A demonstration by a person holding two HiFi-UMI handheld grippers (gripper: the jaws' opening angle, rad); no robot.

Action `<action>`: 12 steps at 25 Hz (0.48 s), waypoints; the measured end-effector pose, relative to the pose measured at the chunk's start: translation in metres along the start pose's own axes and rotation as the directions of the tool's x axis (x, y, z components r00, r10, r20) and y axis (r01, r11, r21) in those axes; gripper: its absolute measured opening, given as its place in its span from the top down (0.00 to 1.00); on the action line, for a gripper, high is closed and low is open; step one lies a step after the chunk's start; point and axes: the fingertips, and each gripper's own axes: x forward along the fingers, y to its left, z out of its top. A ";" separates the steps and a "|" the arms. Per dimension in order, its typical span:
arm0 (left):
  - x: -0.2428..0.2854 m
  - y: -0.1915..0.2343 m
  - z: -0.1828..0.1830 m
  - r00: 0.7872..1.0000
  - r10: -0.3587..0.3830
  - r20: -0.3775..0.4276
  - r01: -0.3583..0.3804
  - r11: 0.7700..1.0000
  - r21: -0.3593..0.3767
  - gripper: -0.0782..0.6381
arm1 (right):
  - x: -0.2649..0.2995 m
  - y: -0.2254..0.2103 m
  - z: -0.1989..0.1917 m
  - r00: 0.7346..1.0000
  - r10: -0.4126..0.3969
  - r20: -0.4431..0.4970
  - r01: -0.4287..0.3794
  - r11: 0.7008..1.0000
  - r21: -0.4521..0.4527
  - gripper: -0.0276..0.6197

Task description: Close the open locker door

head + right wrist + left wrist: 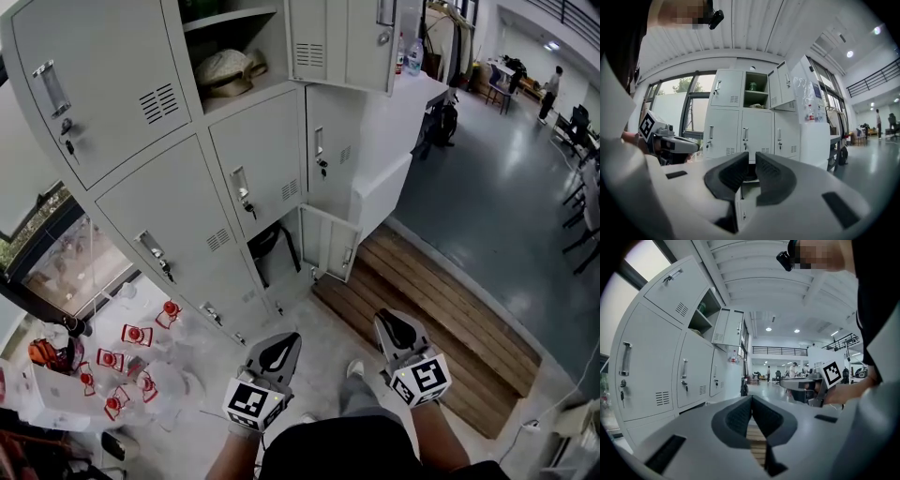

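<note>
Standing ajar low down, flat rectangular smooth grey metal locker door (330,246).

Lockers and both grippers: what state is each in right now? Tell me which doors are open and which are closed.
Upper locker door: swung wide open.
Lower locker door: partly open, dark bag showing inside.
Middle-row doors: closed.
Top-left door: closed.
Left gripper: jaws together, nothing between them.
Right gripper: jaws a little apart, nothing between them.
</note>
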 end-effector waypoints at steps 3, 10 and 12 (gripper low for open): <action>0.024 0.014 0.000 0.999 0.034 -0.009 -0.034 0.999 -0.003 0.86 | 0.023 -0.021 -0.005 1.000 0.022 0.004 -0.022 1.000 0.019 0.86; 0.102 0.039 0.012 0.995 0.099 -0.023 -0.098 0.995 0.011 0.86 | 0.080 -0.080 -0.006 0.994 0.106 0.024 -0.107 0.992 0.061 0.86; 0.124 0.044 0.018 0.993 0.118 -0.022 -0.117 0.993 0.016 0.86 | 0.093 -0.098 -0.005 0.991 0.128 0.034 -0.130 0.989 0.068 0.86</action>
